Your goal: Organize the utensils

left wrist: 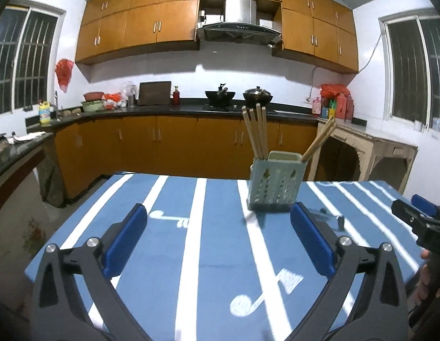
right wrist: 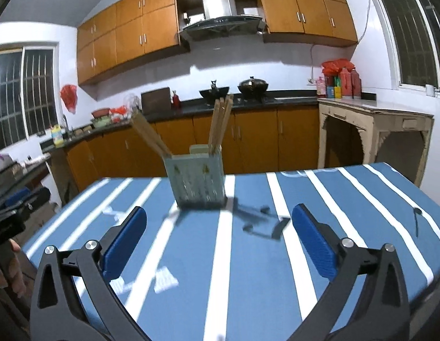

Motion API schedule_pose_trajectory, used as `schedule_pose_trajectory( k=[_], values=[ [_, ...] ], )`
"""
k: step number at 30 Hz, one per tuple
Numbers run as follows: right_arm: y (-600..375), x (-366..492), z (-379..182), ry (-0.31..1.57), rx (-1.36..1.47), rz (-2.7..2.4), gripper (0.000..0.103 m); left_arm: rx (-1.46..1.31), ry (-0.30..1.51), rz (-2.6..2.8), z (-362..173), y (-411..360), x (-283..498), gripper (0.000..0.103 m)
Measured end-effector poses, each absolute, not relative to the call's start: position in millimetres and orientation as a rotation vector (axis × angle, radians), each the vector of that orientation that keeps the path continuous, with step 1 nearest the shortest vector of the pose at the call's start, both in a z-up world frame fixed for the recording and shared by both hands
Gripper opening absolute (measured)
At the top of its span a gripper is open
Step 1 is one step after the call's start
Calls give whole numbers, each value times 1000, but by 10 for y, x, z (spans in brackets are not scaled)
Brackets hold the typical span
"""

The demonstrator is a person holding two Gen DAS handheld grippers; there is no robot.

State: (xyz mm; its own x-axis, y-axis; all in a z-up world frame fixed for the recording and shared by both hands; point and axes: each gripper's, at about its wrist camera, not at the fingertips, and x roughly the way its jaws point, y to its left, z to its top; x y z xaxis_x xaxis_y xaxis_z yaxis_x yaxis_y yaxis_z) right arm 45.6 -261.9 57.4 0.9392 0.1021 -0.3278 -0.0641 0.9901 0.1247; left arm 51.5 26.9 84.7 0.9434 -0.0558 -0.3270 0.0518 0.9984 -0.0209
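Both our tongs, the left gripper (left wrist: 218,238) and right gripper (right wrist: 218,240), gape wide and empty, and the light, stiff chopsticks (left wrist: 255,133) stand in the holder (left wrist: 274,183) on the table (left wrist: 168,255), so we think grabbing them mid-stick works best.

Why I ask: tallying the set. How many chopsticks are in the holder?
6: four chopsticks stand near upright in the holder's left side; two lean out to the right. Others may be hidden.
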Motion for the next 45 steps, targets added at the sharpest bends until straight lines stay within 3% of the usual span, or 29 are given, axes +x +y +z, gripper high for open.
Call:
schedule_pose_trajectory(
  k=[15, 45],
  values=[
    [-2393, -36, 157, 265, 5, -7, 101, -9, 340, -4, 241, 142, 50, 99],
    [-2391, -129, 7, 278, 26, -11, 101, -37, 375, -14, 103, 109, -25, 99]
  ],
)
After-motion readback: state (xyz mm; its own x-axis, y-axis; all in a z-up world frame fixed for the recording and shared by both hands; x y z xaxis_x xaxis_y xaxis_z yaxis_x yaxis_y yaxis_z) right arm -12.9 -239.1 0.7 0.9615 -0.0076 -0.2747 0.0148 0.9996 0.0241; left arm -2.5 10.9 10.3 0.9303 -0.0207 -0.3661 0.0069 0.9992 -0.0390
